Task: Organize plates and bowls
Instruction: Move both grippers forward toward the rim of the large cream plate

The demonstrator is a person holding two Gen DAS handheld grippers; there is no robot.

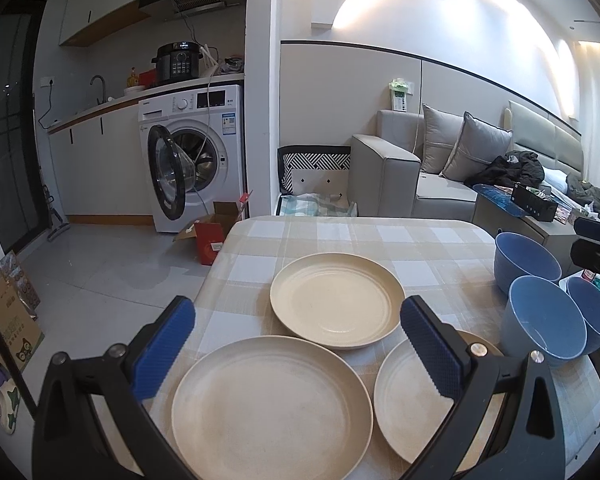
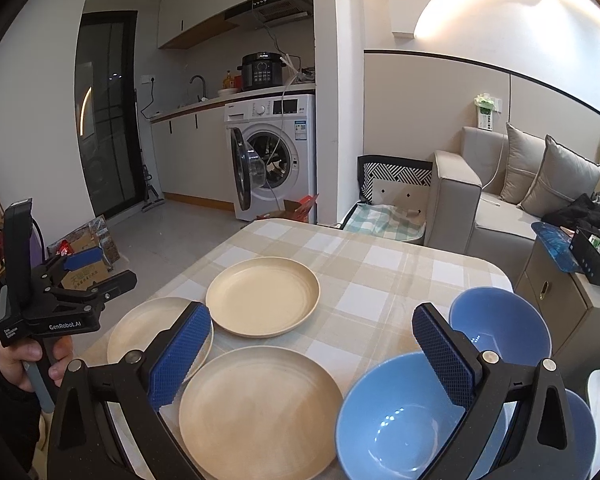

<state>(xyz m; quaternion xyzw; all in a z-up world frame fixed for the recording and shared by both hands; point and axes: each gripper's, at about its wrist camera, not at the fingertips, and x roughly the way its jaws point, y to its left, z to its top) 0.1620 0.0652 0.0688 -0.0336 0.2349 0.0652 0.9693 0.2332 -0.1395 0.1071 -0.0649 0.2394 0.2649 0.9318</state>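
Plainly, three cream plates lay on the checked table [image 1: 340,236]: the far plate [image 1: 337,300], the near-left plate [image 1: 271,408] and the near-right plate [image 1: 408,400], all round, shallow, matt and upright, with the far plate's rim just overlapping the two nearer ones. Three blue bowls stood at the table's right side: the far bowl [image 1: 526,260], the middle bowl [image 1: 546,320] and the right bowl [image 1: 592,312], deep, smooth and glossy inside, close together. The left gripper [image 1: 298,350] hung above the plates with its blue ribbed pads spread wide and nothing between them. The right gripper [image 2: 312,350] likewise stood wide apart and held nothing, above the near plates and the middle bowl [image 2: 404,412]. Only the right wrist view showed the left gripper from outside, held in a hand [image 2: 32,360] off the table's left edge, its black body lettered "GenRobot.AI"; there the inside of the middle bowl lay open to view, with light spots on its floor. Only the left wrist view showed a black camera [image 1: 596,256] at the far right. A washing machine [image 1: 198,152] stood behind with its door open; its labels were too small to read.
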